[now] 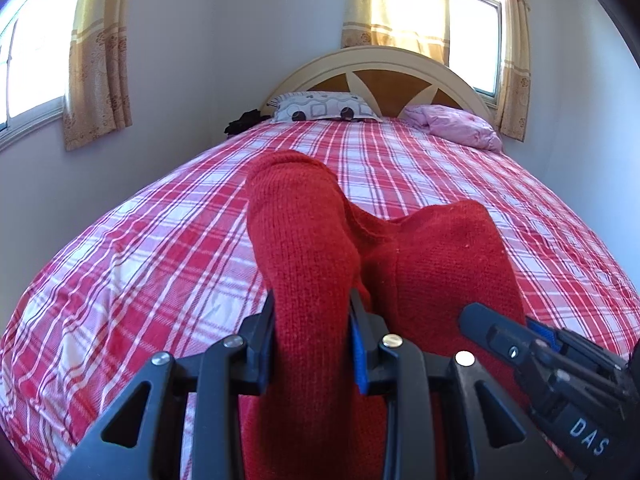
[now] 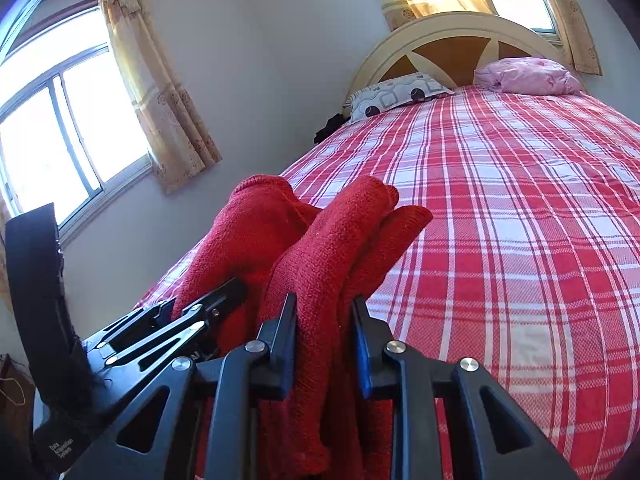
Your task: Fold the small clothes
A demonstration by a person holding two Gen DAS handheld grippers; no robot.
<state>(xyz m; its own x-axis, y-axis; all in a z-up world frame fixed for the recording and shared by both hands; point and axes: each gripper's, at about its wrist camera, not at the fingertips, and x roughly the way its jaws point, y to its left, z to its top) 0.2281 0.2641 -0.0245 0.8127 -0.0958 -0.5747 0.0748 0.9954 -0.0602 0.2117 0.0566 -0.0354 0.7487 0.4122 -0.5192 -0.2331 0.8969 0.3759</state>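
Likely a home bedroom: plaid-covered bed (image 1: 400, 168), pillows (image 1: 320, 110), curtained windows (image 2: 60, 120).

The garment (image 1: 304, 240) is lying on the bed (image 1: 440, 168), bunched before two pillows (image 1: 320, 109) sitting at the headboard (image 1: 376, 64) behind.

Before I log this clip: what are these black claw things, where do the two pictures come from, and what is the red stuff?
Each picture comes from a camera on a hand-held two-finger gripper, looking along its fingers. The left gripper pinches a fold of a red knitted garment; the right gripper pinches another part of it, bunched. They sit side by side, and each shows in the other's view. Below lies a red plaid bedsheet, with a patterned pillow and a pink pillow by the headboard.
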